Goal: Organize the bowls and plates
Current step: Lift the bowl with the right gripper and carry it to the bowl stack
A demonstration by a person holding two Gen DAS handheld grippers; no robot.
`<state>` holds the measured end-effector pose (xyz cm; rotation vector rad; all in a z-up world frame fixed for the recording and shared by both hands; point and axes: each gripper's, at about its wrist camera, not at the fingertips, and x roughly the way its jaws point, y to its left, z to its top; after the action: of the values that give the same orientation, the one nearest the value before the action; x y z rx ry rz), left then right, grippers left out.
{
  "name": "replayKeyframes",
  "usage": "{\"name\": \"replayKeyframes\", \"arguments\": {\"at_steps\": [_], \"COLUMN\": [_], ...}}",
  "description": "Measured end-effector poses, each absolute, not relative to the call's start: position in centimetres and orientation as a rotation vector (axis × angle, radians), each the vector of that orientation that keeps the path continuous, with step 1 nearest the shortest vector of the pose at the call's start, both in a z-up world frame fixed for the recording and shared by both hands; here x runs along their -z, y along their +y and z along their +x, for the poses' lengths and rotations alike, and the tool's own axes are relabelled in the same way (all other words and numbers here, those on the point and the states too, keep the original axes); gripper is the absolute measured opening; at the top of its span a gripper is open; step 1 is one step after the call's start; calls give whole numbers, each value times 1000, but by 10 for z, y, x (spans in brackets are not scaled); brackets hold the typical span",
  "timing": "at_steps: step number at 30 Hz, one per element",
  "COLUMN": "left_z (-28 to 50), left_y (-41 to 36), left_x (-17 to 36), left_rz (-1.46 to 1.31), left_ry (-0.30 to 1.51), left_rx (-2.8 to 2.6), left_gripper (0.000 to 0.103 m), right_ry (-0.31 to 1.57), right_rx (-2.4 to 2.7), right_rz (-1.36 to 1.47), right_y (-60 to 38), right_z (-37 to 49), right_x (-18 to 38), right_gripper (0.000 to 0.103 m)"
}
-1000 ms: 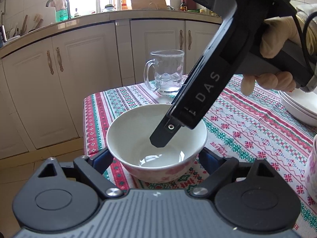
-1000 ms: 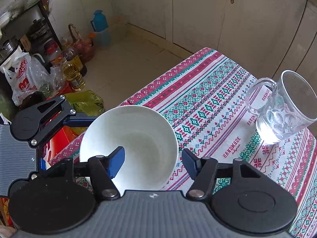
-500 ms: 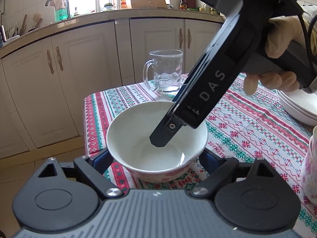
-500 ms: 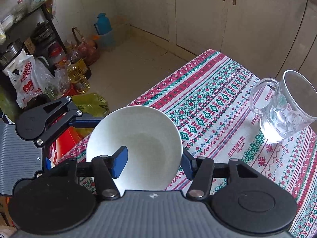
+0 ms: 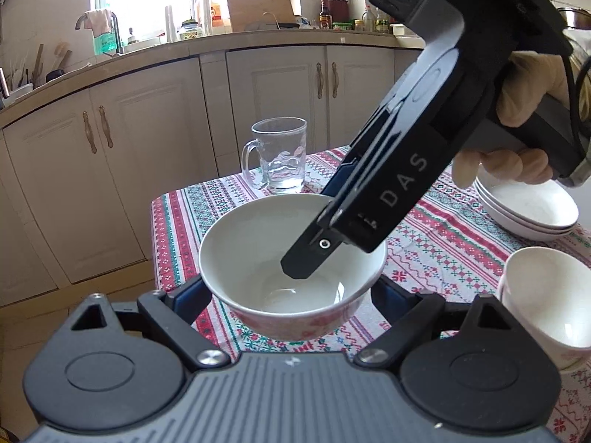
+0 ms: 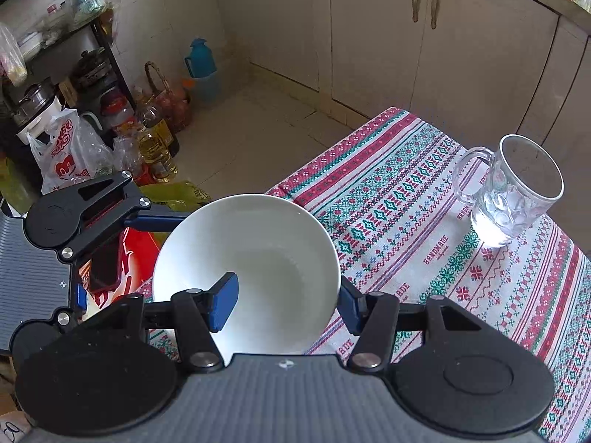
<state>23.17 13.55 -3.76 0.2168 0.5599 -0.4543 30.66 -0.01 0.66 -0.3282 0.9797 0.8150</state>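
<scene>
Watching the bowl (image 5: 291,258) near the corner of the surface (image 6: 461,258), I worry most about a slip: my right claw (image 6: 288,302) straddles its wall on my side, one blue pad inside the basin and the other outside, and from above I cannot tell whether the pads are pressing the wall or merely flanking it. If I lift on a loose pinch, I judge the smooth glazed rim could slide out, and the bowl sits close enough to the edge that it might tip toward the floor. My left claw (image 5: 288,295) stands spread wide on either side of the same bowl, low at its base, gripping nothing; its pads look just beside the wall, so a careless nudge from it could shove the bowl against the right claw's finger. Beyond the bowl, farther in from that corner, stands a glass mug (image 5: 277,158) with a little water in it, and a swing that way would knock it. To the right of the bowl is a stack of shallow plates (image 5: 528,210), the likely home for things, with a second small bowl (image 5: 546,310) nearer to me, partly cut off by the left claw's body; that one crowds the path from the bowl toward the stack.
</scene>
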Motion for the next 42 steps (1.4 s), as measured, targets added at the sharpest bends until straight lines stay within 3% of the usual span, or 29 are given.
{"name": "replayKeyframes", "arguments": {"at_steps": [22, 42], "left_z": [136, 119], "left_y": [89, 29], "left_x": [-2, 1], "left_rz": [237, 257], "left_ry": [591, 575], "left_rx": [506, 630], "left_gripper": [92, 92], "right_ry": [913, 908], "right_rx": [-833, -713], "right_rz": [-312, -247], "right_y": [-59, -136], "right_z": [187, 146], "right_x": [-46, -48], "right_gripper": [62, 63]}}
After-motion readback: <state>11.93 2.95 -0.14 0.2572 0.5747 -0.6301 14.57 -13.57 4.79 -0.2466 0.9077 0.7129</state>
